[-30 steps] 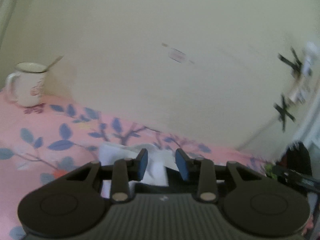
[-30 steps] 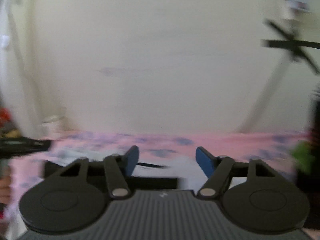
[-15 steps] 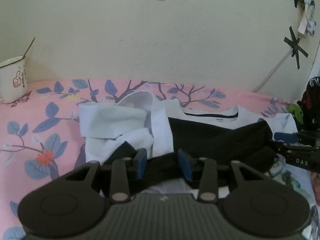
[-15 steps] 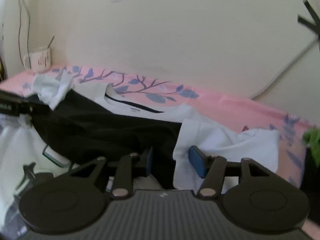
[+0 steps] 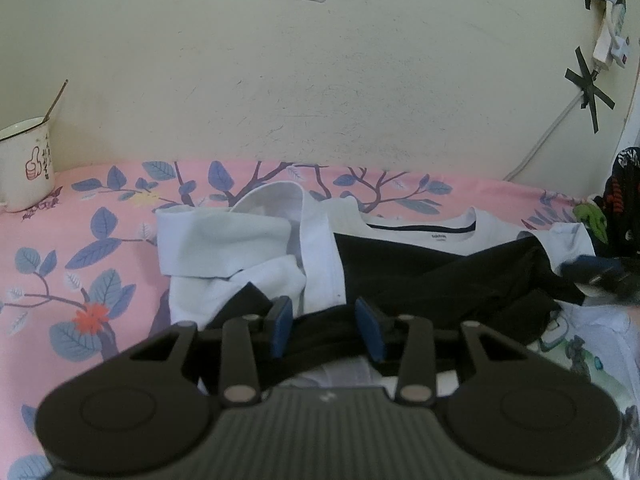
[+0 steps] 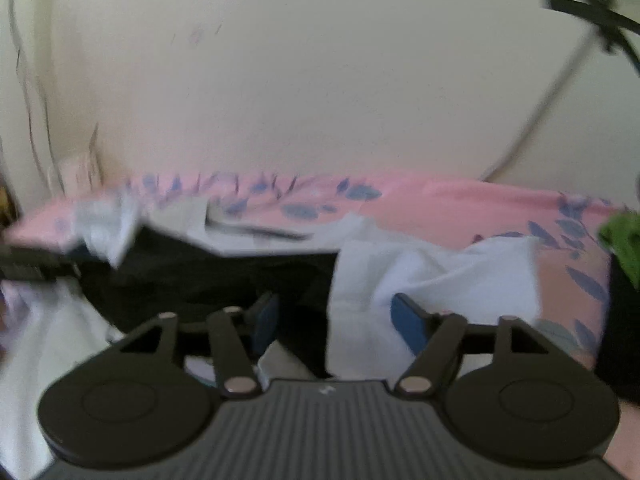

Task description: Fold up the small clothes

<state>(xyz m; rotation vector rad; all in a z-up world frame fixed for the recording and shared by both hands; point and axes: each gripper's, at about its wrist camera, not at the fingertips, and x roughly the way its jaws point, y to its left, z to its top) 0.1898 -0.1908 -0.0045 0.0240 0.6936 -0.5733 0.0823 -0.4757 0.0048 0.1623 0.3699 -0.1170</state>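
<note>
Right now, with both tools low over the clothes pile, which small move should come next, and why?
Probably close the left tool on the black garment: its hem already lies between the open pads, which do not seem to press it. The right tool, which has just been opening, straddles the black and white cloth edge unclamped.

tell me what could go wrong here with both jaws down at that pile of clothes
1. The black garment overlaps the white t-shirt; the left gripper may pinch both layers.
2. The right gripper, jaws just opening, straddles a black-white edge and could grab the wrong piece.
3. The mug may tip if the sheet gets tugged.
</note>
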